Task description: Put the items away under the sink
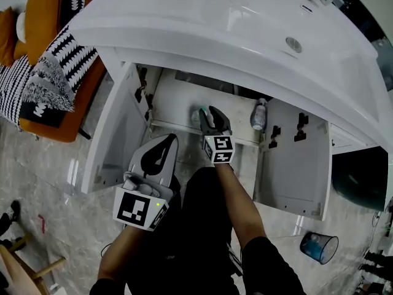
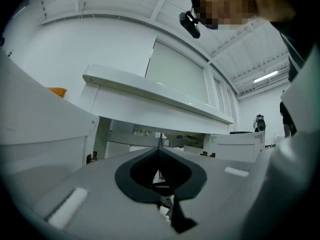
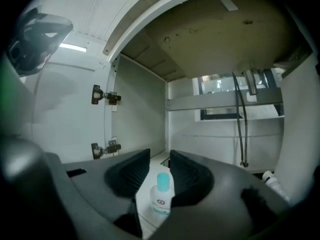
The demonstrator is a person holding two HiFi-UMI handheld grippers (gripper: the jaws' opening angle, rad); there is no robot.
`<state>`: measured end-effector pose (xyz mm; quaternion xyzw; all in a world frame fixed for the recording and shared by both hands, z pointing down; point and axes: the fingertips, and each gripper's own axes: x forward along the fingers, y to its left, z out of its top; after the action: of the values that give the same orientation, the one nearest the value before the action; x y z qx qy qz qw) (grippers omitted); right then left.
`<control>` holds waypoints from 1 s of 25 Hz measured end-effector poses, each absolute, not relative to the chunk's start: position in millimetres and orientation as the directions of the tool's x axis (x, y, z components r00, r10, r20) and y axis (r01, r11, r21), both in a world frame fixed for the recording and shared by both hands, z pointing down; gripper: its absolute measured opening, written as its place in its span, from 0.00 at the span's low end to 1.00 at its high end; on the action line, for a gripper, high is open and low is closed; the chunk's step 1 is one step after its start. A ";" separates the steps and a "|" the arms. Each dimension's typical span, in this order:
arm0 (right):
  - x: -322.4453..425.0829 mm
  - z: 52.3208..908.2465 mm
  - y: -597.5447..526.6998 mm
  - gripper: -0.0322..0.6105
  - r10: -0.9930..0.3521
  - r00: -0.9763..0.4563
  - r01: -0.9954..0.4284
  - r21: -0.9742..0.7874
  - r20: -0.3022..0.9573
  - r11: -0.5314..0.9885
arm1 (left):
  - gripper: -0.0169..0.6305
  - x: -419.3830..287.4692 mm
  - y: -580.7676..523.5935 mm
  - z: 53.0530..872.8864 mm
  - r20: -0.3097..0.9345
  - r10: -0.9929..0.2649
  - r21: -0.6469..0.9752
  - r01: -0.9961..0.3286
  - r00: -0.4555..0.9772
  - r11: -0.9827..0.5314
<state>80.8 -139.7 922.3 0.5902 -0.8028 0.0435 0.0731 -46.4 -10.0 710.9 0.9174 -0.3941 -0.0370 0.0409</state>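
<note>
The cabinet (image 1: pixel 184 100) under the white sink (image 1: pixel 202 35) stands with both doors open. A small clear bottle with a teal cap (image 3: pixel 161 196) stands upright on the cabinet floor, near the front edge (image 1: pixel 196 114). My right gripper (image 1: pixel 209 117) hovers just over it, open; in the right gripper view the bottle shows low between the dark pads (image 3: pixel 131 176), and they do not touch it (image 3: pixel 160 156). My left gripper (image 1: pixel 169 139) stays back over the person's lap, shut with nothing held; its tips meet (image 2: pixel 160 148) and point level at the cabinet.
A second white bottle (image 1: pixel 260 115) stands at the cabinet's right side (image 3: pixel 272 180). Hoses (image 3: pixel 242 124) hang at the back. Open doors flank the opening, left (image 1: pixel 116 140) and right (image 1: pixel 295 165). An orange chair with patterned cloth (image 1: pixel 55 72) and a blue bin (image 1: pixel 319 246) stand on the floor.
</note>
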 end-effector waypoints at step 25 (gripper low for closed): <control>70.5 814.5 -79.0 0.08 -0.849 -0.245 -0.969 -0.118 0.468 0.215 | 0.04 -26.1 -24.7 587.4 0.170 -0.682 0.314 -0.695 0.711 -0.647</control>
<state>70.5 -79.0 814.5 0.5948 -0.7643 0.1962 0.1532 -26.1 -24.7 587.4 0.9072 -0.3795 0.0180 0.1804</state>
